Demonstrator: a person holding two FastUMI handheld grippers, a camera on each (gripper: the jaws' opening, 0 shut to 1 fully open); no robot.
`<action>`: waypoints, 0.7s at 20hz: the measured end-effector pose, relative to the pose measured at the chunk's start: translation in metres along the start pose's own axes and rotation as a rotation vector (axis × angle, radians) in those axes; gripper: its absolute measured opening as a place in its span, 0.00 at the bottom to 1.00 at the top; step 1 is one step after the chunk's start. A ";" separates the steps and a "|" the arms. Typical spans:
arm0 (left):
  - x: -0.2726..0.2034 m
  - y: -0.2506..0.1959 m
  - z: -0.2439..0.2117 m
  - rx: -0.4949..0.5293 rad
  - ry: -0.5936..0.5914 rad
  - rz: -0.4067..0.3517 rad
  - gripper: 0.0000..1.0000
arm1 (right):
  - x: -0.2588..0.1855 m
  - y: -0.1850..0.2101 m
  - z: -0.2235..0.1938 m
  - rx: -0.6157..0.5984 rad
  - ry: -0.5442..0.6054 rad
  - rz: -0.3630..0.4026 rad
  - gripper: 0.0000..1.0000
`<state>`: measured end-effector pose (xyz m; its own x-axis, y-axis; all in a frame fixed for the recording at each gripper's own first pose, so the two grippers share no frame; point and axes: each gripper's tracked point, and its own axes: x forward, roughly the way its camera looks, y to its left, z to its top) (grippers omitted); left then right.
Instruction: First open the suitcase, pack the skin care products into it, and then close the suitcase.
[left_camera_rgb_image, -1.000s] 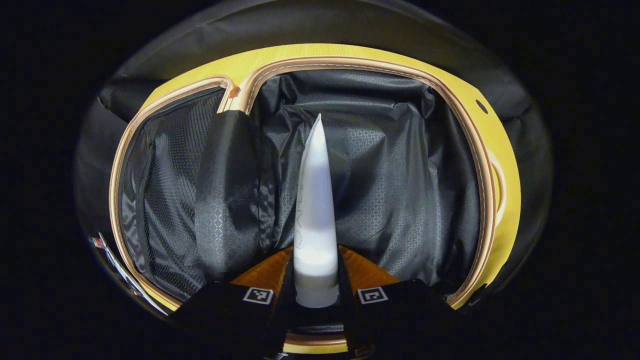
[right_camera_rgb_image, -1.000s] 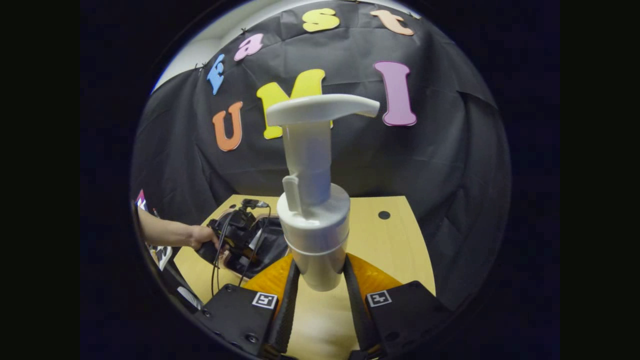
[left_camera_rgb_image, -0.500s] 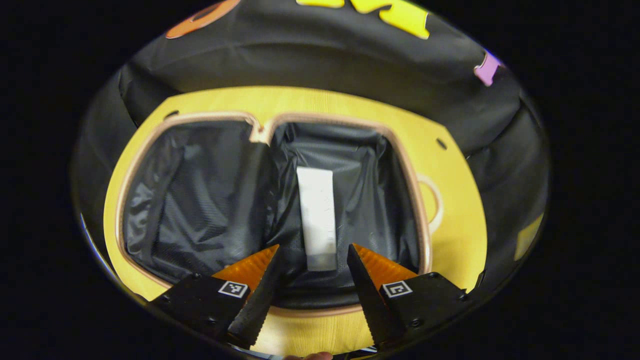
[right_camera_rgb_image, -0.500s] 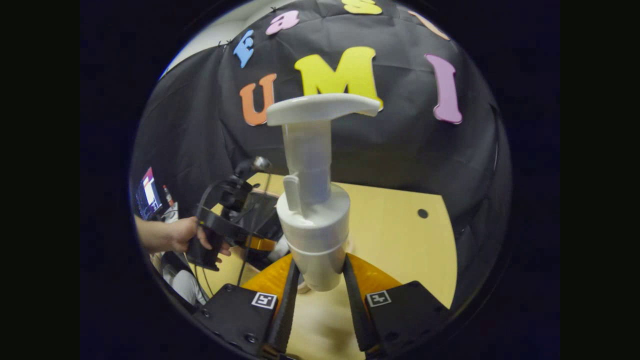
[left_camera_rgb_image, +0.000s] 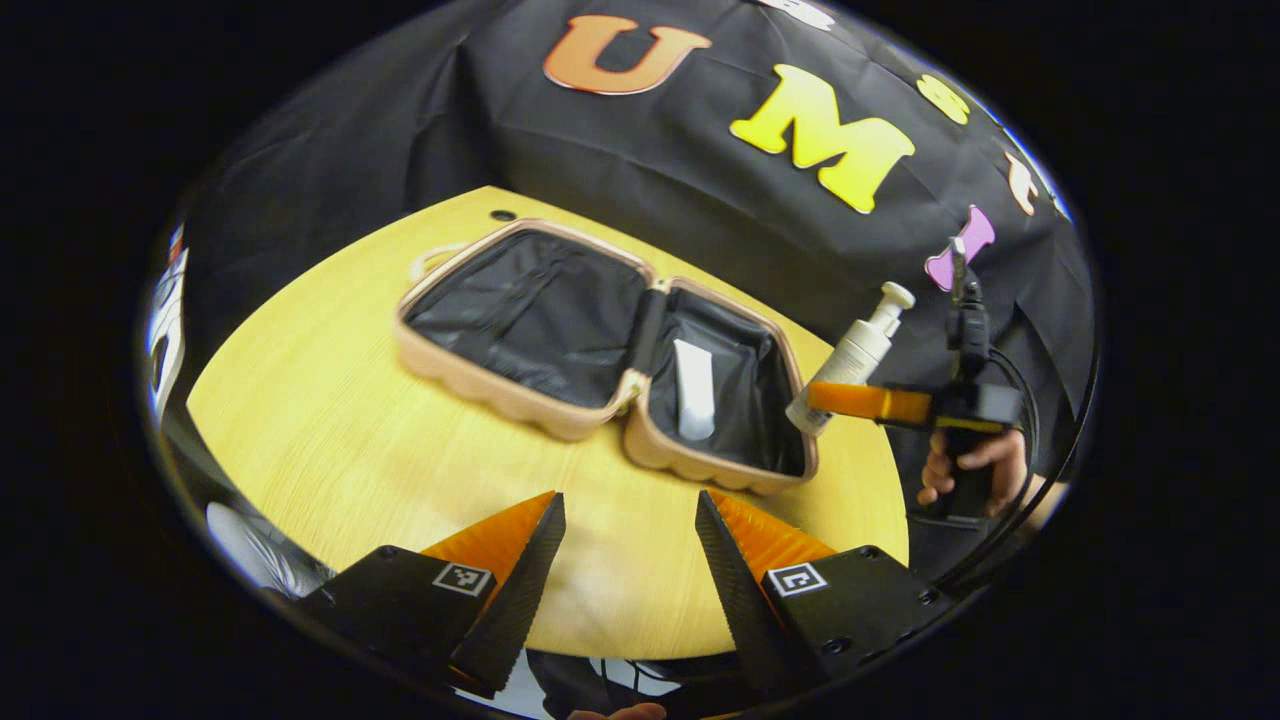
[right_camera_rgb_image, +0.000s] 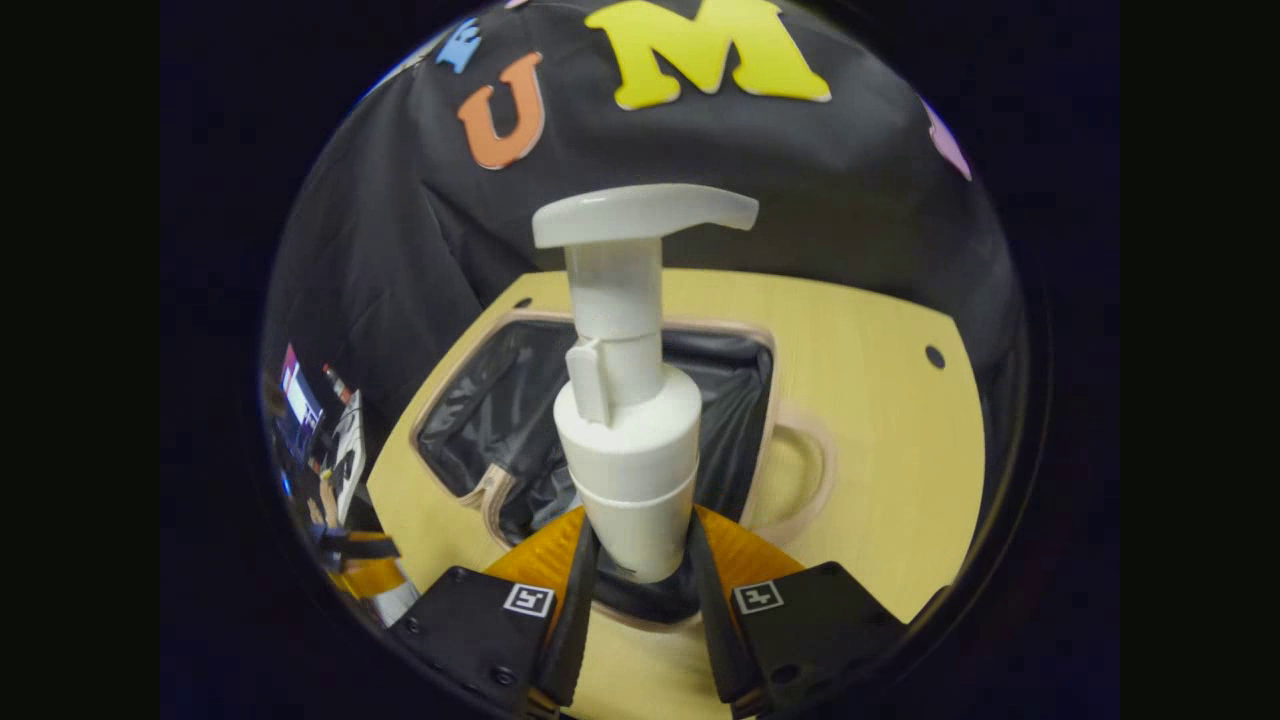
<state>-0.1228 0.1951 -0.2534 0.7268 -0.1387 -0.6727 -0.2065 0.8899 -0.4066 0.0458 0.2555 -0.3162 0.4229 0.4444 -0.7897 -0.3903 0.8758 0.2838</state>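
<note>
Left gripper view
Left gripper: released, jaws spread and empty above the wooden table.
Suitcase: lies open and flat at 12 o'clock from the fingers, both dark-lined halves up.
White tube: lies in the right half, at about 1 o'clock.
Right gripper: at 3 o'clock, a hand holding it, carrying the pump bottle just beside the suitcase's right edge.

Right gripper view
Right gripper: clenched on the pump bottle's lower body, pump head pointing to 12 o'clock.
Suitcase: open directly beyond the bottle.
Handling: the bottle looks like rigid, smooth plastic, likely slippery and top-heavy; the wide body seems the safest hold, not the thin pump neck.
</note>
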 end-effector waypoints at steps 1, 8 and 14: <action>-0.007 0.010 -0.008 -0.018 0.004 0.011 0.85 | 0.010 -0.002 -0.003 0.033 0.027 -0.010 0.48; -0.033 0.069 -0.005 -0.115 -0.020 0.083 0.85 | 0.052 -0.014 -0.023 0.255 0.167 -0.131 0.48; -0.037 0.085 0.019 -0.121 -0.062 0.074 0.85 | 0.072 -0.021 -0.029 0.352 0.288 -0.226 0.48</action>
<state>-0.1547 0.2838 -0.2510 0.7448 -0.0445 -0.6658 -0.3355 0.8375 -0.4313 0.0611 0.2634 -0.3951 0.2026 0.2099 -0.9565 0.0051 0.9765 0.2154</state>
